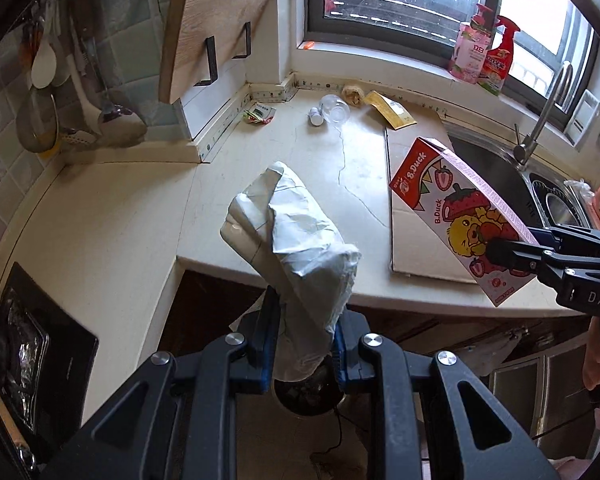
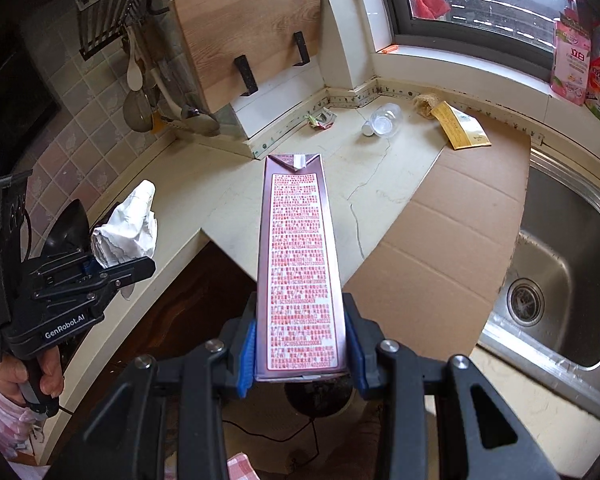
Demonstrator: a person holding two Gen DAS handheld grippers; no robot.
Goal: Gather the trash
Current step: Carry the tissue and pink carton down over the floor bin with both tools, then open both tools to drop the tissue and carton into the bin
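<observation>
My left gripper [image 1: 304, 356] is shut on a crumpled white paper wrapper [image 1: 296, 236], held up in front of the counter edge. The same wrapper [image 2: 130, 226] shows at the left of the right wrist view in the left gripper [image 2: 112, 268]. My right gripper [image 2: 300, 352] is shut on a tall pink B.Duck carton [image 2: 300, 264], its printed side facing me. That carton [image 1: 460, 216] and the right gripper [image 1: 512, 256] appear at the right of the left wrist view. Below both grippers lies a dark round bin opening [image 2: 320, 398].
On the pale counter [image 1: 140, 208] lie a clear plastic bottle [image 1: 332, 110], a small green-red wrapper [image 1: 260, 114], a yellow packet [image 1: 390, 110] and a flat cardboard sheet [image 2: 452, 240]. The steel sink [image 2: 560, 272] and tap [image 1: 540, 120] sit at the right. Utensils [image 1: 48, 92] hang left.
</observation>
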